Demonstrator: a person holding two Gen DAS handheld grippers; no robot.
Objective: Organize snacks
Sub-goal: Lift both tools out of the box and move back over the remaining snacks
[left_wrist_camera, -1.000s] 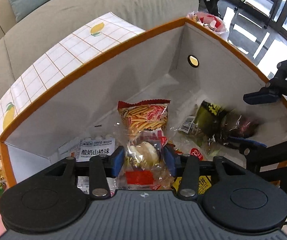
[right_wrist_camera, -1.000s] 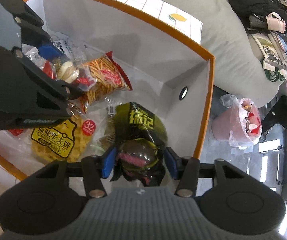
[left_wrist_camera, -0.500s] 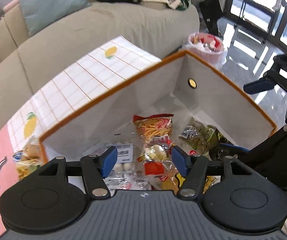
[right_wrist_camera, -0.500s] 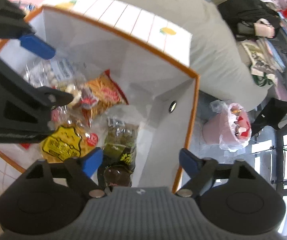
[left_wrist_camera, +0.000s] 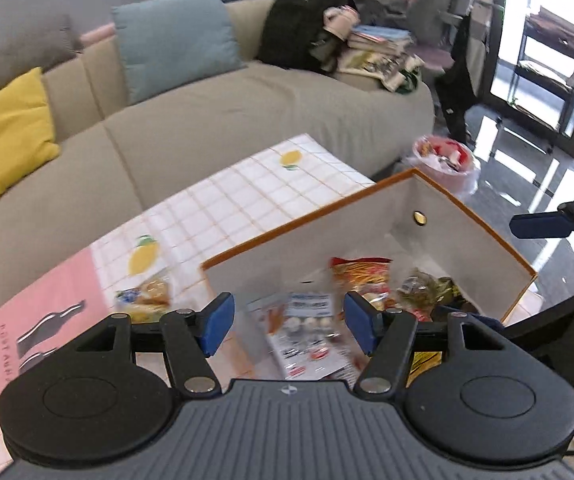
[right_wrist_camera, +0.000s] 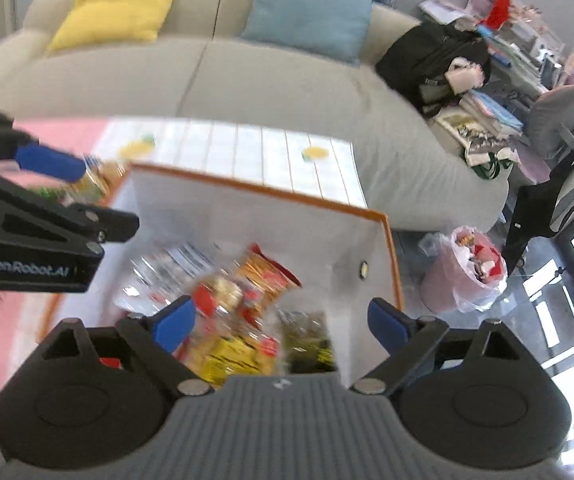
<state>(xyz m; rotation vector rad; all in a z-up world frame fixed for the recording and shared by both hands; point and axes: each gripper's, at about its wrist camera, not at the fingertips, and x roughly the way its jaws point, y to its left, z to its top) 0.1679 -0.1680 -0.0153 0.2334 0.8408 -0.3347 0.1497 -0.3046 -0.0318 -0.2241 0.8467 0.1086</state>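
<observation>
your left gripper [left_wrist_camera: 286,322] and right gripper [right_wrist_camera: 281,322] both gape empty above the box [left_wrist_camera: 367,236] of snacks [left_wrist_camera: 361,274], blurred, maybe five packs.

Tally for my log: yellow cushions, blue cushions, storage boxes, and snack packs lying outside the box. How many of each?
Yellow cushion: 1
Blue cushion: 1
Storage box: 1
Snack pack outside it: 1
Total: 4
</observation>
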